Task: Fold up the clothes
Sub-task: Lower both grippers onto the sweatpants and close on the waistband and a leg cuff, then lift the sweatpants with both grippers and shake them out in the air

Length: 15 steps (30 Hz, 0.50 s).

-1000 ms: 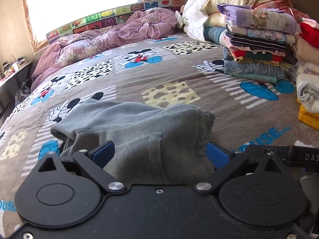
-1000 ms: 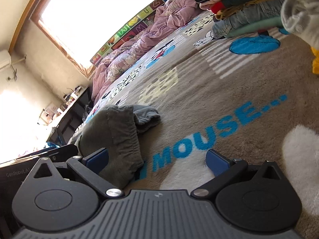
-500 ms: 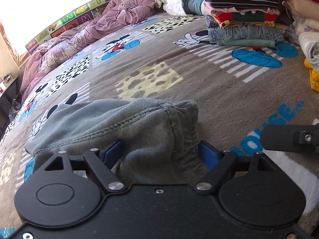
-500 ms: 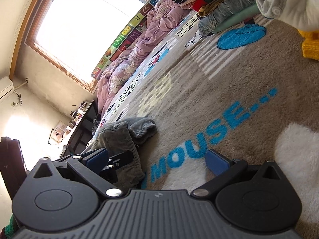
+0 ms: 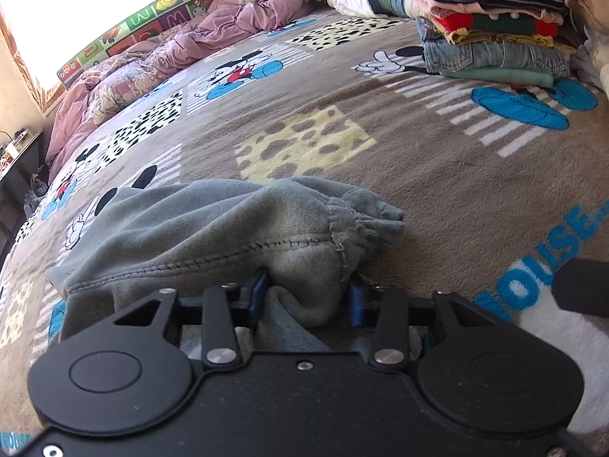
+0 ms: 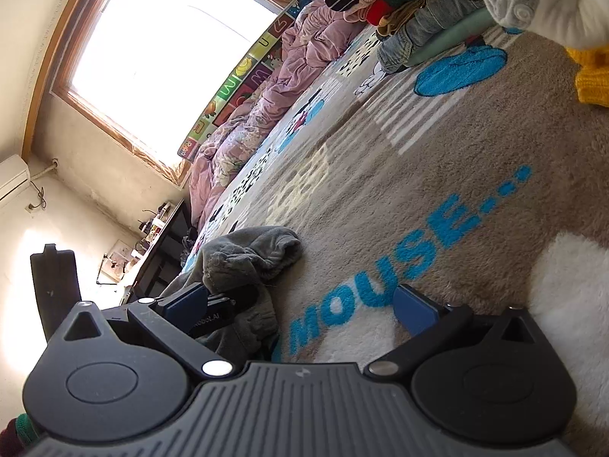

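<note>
A grey sweat garment [image 5: 213,236] lies bunched on the Mickey Mouse blanket [image 5: 418,175]. My left gripper [image 5: 306,297] has closed on a thick fold of it near the gathered cuff [image 5: 365,217]; the blue pads press into the cloth from both sides. The garment also shows in the right wrist view [image 6: 251,255], to the left. My right gripper [image 6: 304,304] is open and empty, low over the blanket's "MOUSE" lettering [image 6: 399,266], just right of the garment.
A tall stack of folded clothes [image 5: 495,26] stands at the far right, also in the right wrist view [image 6: 418,11]. A crumpled pink quilt [image 5: 171,53] lies along the window side. A yellow knit item [image 6: 593,76] sits at the right edge. A dark desk [image 6: 163,251] flanks the bed.
My left gripper's jaws have closed from wide open onto the grey garment and bunched it. The right gripper has tilted and stayed open beside it.
</note>
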Tool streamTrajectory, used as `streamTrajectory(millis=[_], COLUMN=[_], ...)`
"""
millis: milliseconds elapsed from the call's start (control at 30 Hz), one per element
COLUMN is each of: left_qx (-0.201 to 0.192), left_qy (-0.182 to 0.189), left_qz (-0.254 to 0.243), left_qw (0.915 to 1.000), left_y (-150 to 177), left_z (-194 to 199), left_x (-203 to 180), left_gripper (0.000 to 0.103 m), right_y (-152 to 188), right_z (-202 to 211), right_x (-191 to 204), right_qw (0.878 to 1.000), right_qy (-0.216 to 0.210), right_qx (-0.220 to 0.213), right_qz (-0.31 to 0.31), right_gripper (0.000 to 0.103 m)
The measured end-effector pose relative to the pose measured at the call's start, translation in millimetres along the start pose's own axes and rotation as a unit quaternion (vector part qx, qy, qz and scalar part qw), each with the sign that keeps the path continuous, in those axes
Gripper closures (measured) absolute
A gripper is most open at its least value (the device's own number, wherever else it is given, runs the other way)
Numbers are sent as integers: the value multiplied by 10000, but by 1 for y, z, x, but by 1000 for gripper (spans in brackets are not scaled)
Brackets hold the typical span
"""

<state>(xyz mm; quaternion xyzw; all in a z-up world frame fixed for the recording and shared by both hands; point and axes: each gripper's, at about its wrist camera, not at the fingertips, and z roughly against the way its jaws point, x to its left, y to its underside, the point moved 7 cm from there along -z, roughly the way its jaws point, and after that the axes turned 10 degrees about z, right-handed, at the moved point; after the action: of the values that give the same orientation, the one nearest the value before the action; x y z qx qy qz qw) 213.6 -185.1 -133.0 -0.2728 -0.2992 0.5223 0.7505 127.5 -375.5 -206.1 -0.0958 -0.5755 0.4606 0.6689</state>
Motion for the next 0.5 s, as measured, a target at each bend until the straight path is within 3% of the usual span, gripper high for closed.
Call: streamTrajectory(millis=[100,267,500], left_qx=[-250,-714,-1412], left_qy=[108,371,974], left_qz=[131,533,821], left_qw=[9995,9953,9818], left_y=[-15,-52,-106], left_z=[25,74,143], left_x=[7,20,18], left_gripper=[76,79,80], right_y=[-1,1,0], right_z=[3,5,8], right_x=[0,4,5], right_qw=[9999,9998,9988], right_qy=[-27,-69,-341], right_qx=[-146,-168,-234], right_qz=[-33,46,-264], right_gripper=[0,0,0])
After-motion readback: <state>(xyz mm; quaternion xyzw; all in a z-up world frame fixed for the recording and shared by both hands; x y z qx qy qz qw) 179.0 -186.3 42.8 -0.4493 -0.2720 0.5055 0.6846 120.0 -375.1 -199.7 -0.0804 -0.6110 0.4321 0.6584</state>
